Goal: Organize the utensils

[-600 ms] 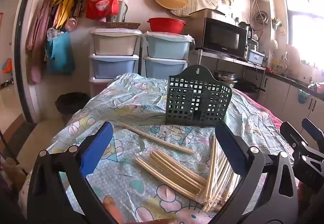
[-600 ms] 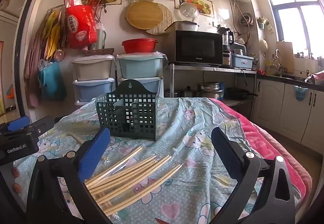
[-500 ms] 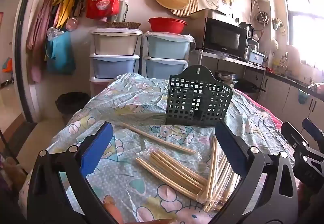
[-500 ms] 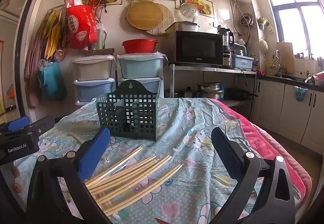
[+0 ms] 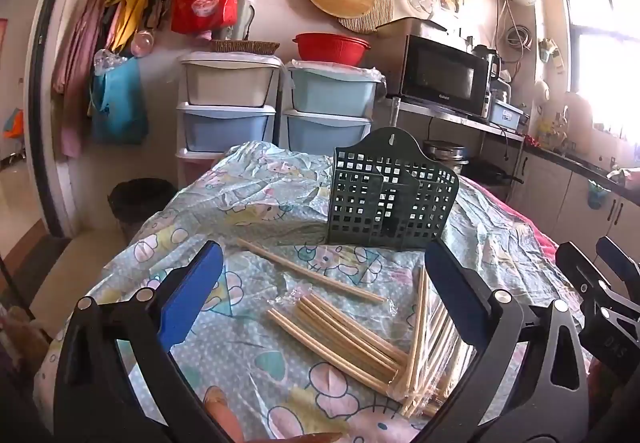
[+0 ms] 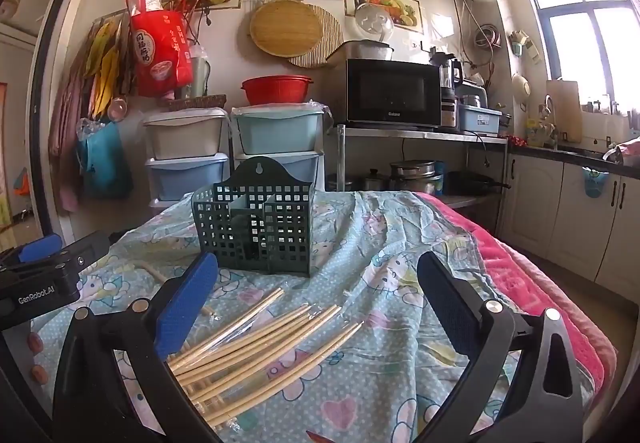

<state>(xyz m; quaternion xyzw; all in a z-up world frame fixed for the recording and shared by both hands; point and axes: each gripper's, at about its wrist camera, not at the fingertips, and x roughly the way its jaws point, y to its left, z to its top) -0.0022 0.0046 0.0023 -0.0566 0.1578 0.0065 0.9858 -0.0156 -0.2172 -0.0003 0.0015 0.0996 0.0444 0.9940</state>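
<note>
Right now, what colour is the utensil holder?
Dark green holder, a grid of square holes; clearest in the right wrist view.

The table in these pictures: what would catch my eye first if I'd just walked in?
Probably the pale wooden chopsticks scattered loose on the cartoon-print blue tablecloth, some still in clear wrapping. Behind them a dark green perforated plastic utensil holder stands upright and looks empty. Nearest the lens, each view shows two wide-open black fingers with blue pads above the sticks, gripping nothing.

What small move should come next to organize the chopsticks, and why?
Probably lower the open right hand-held gripper onto the loose pale wooden chopsticks and close. They lie on the patterned cloth; the dark green perforated plastic holder looks empty.
</note>
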